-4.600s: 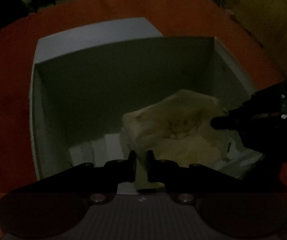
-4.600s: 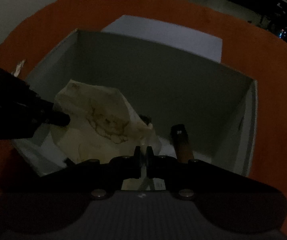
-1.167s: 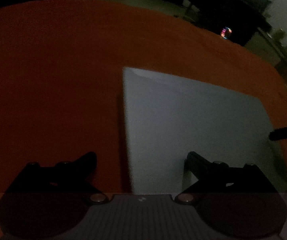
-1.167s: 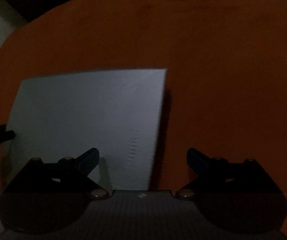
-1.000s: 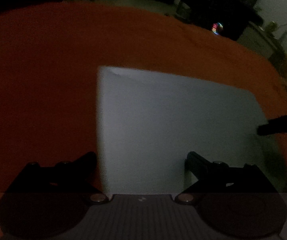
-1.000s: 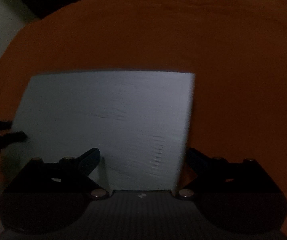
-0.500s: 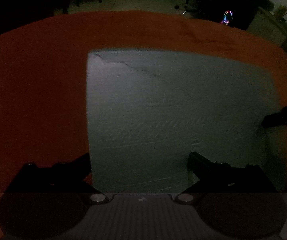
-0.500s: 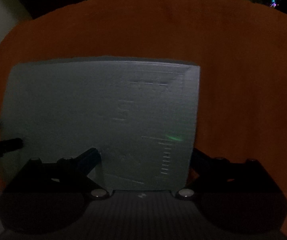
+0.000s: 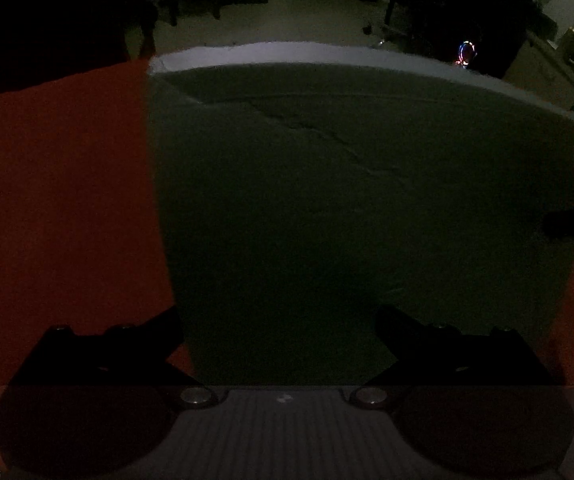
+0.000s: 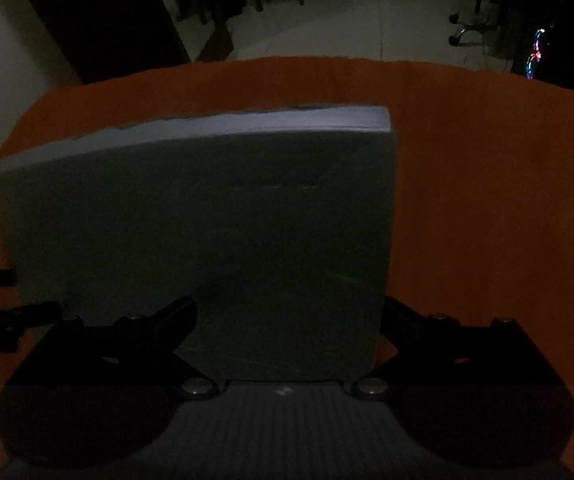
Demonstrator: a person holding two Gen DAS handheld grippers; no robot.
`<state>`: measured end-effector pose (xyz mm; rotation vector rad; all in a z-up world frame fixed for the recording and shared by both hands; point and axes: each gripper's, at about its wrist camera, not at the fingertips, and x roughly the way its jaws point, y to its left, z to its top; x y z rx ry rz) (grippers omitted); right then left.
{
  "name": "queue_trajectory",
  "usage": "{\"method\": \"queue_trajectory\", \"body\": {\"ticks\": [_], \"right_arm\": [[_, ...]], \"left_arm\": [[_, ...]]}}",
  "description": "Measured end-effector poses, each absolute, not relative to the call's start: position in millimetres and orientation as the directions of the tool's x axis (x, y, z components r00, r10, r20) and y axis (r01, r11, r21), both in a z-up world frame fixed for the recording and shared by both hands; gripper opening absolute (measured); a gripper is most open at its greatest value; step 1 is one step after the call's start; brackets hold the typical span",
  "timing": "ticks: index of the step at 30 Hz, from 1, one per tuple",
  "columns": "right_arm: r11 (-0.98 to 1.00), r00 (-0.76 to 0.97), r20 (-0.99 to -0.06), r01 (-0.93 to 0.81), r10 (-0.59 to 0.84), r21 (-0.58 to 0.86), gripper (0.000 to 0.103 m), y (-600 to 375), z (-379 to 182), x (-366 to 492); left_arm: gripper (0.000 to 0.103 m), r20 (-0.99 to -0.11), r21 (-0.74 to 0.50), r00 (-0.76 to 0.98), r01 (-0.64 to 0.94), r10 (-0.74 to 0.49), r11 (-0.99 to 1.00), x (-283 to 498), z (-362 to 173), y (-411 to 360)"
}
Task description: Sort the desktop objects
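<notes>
A pale grey cardboard flap stands tilted up in front of both cameras, its lit top edge towards the far side. My left gripper is open, with the flap's left edge rising between its fingers. My right gripper is open too and straddles the flap's right edge. In the left wrist view the right gripper's dark fingertip touches the flap's right side. The left gripper's fingers show at the flap's left side in the right wrist view. What lies behind the flap is hidden.
An orange-red cloth covers the table around the flap. Beyond the table the room is dark, with a pale tiled floor, chair legs and a small coloured light.
The flap lay flat on the cloth a second ago; it has swung up towards the cameras and now fills most of both views. Both grippers stayed open.
</notes>
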<state>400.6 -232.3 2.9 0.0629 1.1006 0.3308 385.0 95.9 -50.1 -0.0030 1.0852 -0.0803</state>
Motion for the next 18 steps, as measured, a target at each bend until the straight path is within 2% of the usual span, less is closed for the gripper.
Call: {"method": "queue_trajectory", "body": {"ticks": [8, 15, 18], "right_arm": [[0.942, 0.445, -0.842, -0.271, 0.306, 0.199, 0.097, -219.3, 35.6, 388.5], [0.94, 0.372, -0.879, -0.273, 0.299, 0.204, 0.098, -209.8, 12.6, 394.4], [0.944, 0.41, -0.86, -0.253, 0.303, 0.212, 0.098, -211.2, 0.6, 401.7]], "left_arm": [[0.099, -0.874, -0.005, 0.484, 0.075, -0.041, 0.997, 374.0, -26.1, 93.6], [0.1, -0.894, 0.059, 0.448, 0.127, -0.004, 0.99, 380.1, -48.4, 83.0], [0.101, -0.883, 0.114, 0.467, 0.139, 0.036, 0.984, 394.1, -62.1, 76.7]]}}
